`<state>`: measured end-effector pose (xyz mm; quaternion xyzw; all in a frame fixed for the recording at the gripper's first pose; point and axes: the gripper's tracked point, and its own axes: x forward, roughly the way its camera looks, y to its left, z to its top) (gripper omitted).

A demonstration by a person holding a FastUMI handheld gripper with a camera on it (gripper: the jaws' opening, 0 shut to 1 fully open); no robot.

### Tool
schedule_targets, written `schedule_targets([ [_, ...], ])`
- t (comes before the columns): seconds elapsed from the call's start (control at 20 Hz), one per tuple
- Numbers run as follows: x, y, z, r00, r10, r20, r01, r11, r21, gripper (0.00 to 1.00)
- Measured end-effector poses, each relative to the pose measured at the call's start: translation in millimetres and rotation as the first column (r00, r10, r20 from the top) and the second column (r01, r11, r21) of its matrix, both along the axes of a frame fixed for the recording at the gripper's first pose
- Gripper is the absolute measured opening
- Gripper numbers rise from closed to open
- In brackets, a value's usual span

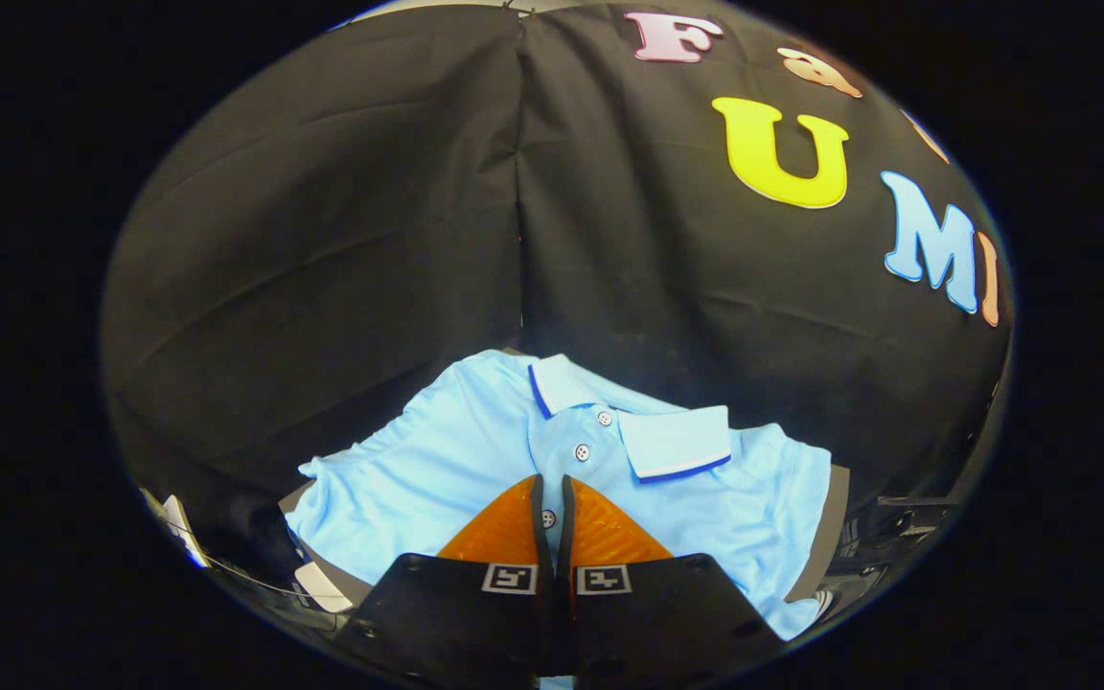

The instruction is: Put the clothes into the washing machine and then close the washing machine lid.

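A: Where's the shirt?

B: I see the light blue polo shirt (475, 460) spread on a grey surface (830, 527), collar (672, 441) toward the black cloth wall (322, 240), directly under and beyond my fingers.

A: And the gripper?

B: My gripper (552, 494) has its fingers drawn nearly together over the button placket (562, 450), a thin gap between them. Whether they pinch fabric, I can't tell.

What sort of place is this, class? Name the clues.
Probably a staged recording booth, not a home: a black cloth wall hangs behind, and a polo shirt lies on a small table, with the fingers nearly closed above it.
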<state>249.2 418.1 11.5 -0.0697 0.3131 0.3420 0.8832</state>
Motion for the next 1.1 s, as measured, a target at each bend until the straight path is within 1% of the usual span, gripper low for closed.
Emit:
schedule_targets([
  [0.1, 1.9, -7.4, 7.3, 0.999, -0.002, 0.042, 0.002, 1.000, -0.005, 0.01],
  [0.25, -2.4, -20.3, 17.3, 0.997, -0.022, 0.074, 0.021, 1.000, 0.016, 0.01],
  [0.6, 4.1, -63.6, 32.6, 0.994, -0.078, 0.075, 0.074, 0.995, 0.064, 0.01],
  [0.9, 13.2, -109.5, 39.2, 0.986, -0.135, 0.096, 0.129, 0.990, 0.066, 0.01],
  [1.1, 18.5, -145.7, 44.3, 0.978, -0.163, 0.131, 0.159, 0.986, 0.046, 0.01],
])
